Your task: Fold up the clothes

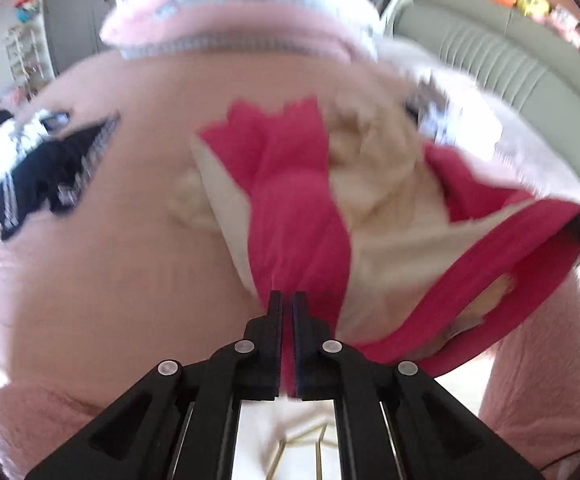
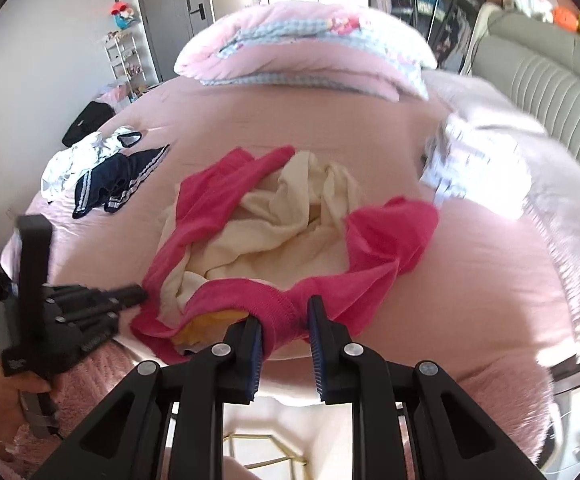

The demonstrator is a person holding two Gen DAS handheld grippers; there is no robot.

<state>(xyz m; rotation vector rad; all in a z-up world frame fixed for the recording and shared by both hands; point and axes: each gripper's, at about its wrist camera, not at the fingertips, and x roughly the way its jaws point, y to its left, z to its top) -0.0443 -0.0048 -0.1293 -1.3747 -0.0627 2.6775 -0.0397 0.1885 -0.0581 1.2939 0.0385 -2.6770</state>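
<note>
Left gripper (image 1: 287,300): jaws nearly together, pinching a fold of the pink-and-cream garment (image 1: 298,216); pink cloth shows in the narrow slot between the pads. The view is motion-blurred, so details are soft.

Right gripper (image 2: 283,312): jaws partly apart, a bunched ribbed pink hem (image 2: 277,308) sitting between them and touching both pads; grasp looks firm.

Garment (image 2: 265,224): crumpled heap on the pink bed cover (image 2: 470,280), just ahead of both tongs, cream body in the middle, pink sleeves thrown out ahead-left and ahead-right. Near edge hangs at the bed's front edge.

In the right wrist view the left gripper (image 2: 139,292) appears to the left, tips touching the garment's left pink edge, a hand (image 2: 25,384) on its handle.

Surroundings: dark navy garment with white stripes (image 2: 117,184) ahead-left, well apart from the heap, a white garment (image 2: 73,160) touching it. Folded pink quilt (image 2: 302,48) far ahead. A pale checked cloth (image 2: 462,156) ahead-right, blurred. Grey padded headboard (image 2: 550,92) far right. Nothing lies between the tongs and the heap.
</note>
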